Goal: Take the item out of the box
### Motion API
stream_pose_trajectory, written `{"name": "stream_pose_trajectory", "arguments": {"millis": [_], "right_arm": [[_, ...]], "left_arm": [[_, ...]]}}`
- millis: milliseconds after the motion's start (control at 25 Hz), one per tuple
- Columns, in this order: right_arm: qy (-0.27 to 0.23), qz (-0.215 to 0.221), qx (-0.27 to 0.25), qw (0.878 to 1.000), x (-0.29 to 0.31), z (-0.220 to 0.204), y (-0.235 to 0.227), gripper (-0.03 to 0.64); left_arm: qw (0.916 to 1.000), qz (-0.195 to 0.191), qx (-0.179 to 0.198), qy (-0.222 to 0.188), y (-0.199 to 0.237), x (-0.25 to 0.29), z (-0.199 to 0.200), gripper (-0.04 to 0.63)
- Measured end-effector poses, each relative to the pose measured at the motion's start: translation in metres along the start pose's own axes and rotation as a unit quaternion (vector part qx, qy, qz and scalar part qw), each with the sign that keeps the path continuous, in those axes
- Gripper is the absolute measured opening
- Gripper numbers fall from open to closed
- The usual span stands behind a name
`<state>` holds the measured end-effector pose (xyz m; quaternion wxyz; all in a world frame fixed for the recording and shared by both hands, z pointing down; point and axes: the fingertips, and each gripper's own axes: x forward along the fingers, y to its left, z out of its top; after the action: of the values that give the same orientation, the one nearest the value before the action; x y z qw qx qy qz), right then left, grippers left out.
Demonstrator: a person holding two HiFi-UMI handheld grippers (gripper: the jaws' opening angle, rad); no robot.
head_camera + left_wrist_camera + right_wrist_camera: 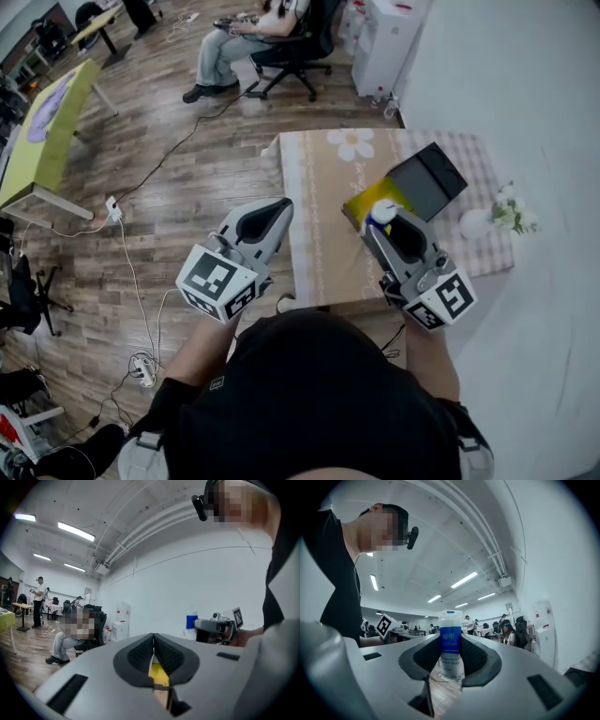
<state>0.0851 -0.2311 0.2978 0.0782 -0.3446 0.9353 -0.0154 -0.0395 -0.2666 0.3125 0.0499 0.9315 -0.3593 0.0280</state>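
- Surface (319, 178): small table under a beige cloth w/ daisy print, checked at the far right; stands by a white wall.
- Box (367, 200): yellow cardboard, open, on the surface; its black lid (428, 178) is tipped back on the far side.
- Bottle (450, 648): clear plastic, blue label, white cap, upright. It sits between the pads of the right tongs (451, 641). In head view the cap (382, 214) shows at the box's near-left edge; can't tell whether the base is clear of the box.
- Right tongs (380, 225): clamped on the bottle, pads on both its sides at label height.
- Left tongs (153, 639): jaws together, nothing held. In head view they (279, 212) sit just off the surface's left edge, over the wood floor, well apart from the box.
- Vase (474, 223): white, round, w/ small white flowers, on the surface right of the box.
- Background: person seated in a black office chair (300, 42).
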Motion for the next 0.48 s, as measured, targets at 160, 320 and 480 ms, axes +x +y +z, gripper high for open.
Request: {"name": "stream_pose_trajectory", "arguments": {"millis": [160,320,480], "right_arm": [[-0.001,-0.015,-0.003,1.000,0.005,-0.004,-0.003,0.133],[0.003,-0.021,-0.005,1.000,0.008,-0.007,-0.003,0.133],[0.007,-0.028,-0.004,1.000,0.008,-0.012,-0.004,0.132]], "left_arm": [[1.0000,0.002,0.007,-0.002,-0.006,0.008,0.002,0.014],[0.9999,0.007,0.012,-0.002,-0.007,0.010,0.003,0.014],[0.9999,0.006,0.010,0.002,-0.008,0.011,0.000,0.014]]}}
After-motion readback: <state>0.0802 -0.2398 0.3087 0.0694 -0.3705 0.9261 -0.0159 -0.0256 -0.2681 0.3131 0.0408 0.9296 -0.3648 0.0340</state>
